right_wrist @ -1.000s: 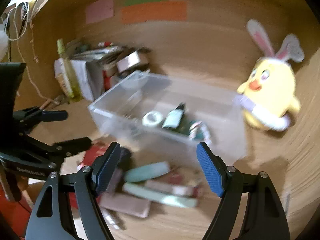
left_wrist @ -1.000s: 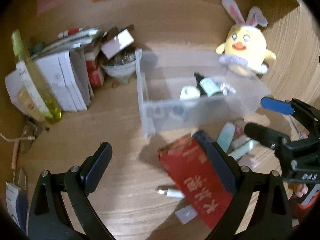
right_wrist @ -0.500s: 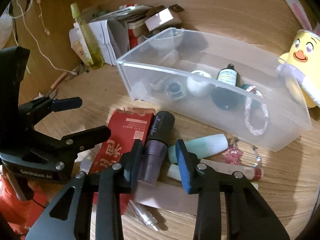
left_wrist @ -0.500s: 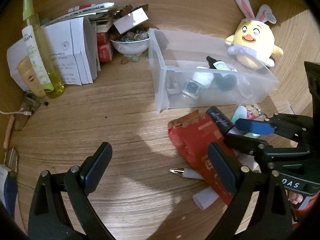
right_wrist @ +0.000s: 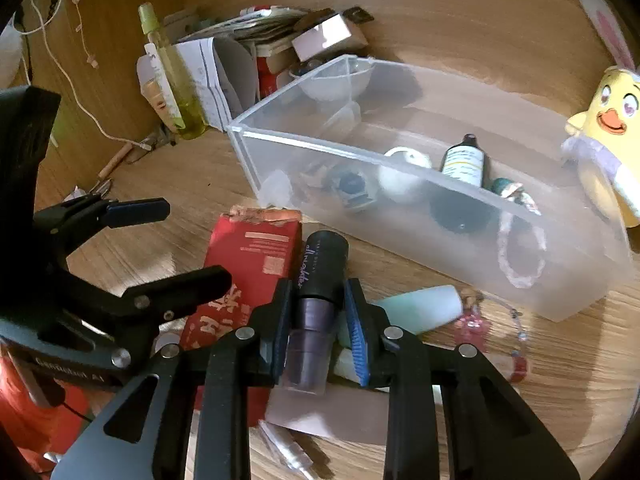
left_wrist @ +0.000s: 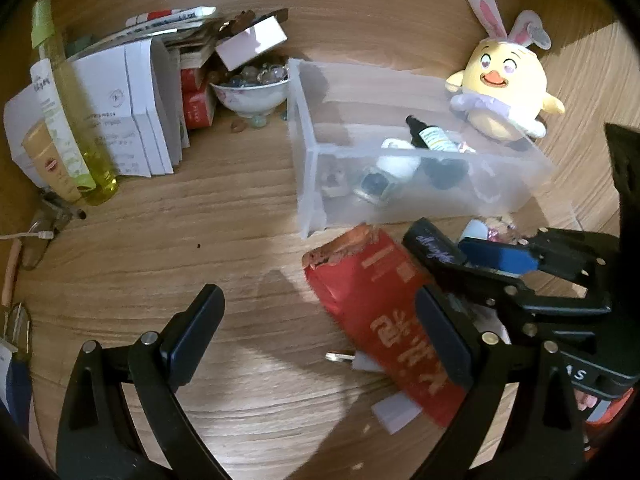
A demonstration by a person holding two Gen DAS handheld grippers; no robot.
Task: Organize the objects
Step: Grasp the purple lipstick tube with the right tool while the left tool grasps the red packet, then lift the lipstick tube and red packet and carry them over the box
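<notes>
Wooden bench [left_wrist: 168, 248], cluttered. My left claw [left_wrist: 316, 332] hangs apart over bare wood, gripping nothing. Beside it a red packet [right_wrist: 252, 264] lies flat. My right claw [right_wrist: 320, 320] is closing around the dark purple tube [right_wrist: 316, 288], pads against its sides, just before the clear bin [right_wrist: 400, 160]. Yellow plush chick [left_wrist: 504, 88] far right.

A dark purple tube [right_wrist: 316, 304] with a black cap is lying on the worktop [right_wrist: 560, 380], cap pointing toward the far clear plastic bin [right_wrist: 560, 264], with blue pads closing against its sides. A torn red carton [right_wrist: 248, 264] is lying flat just left of it. A pale mint tube [right_wrist: 420, 306] is lying to its right, near the bin's front wall.
</notes>
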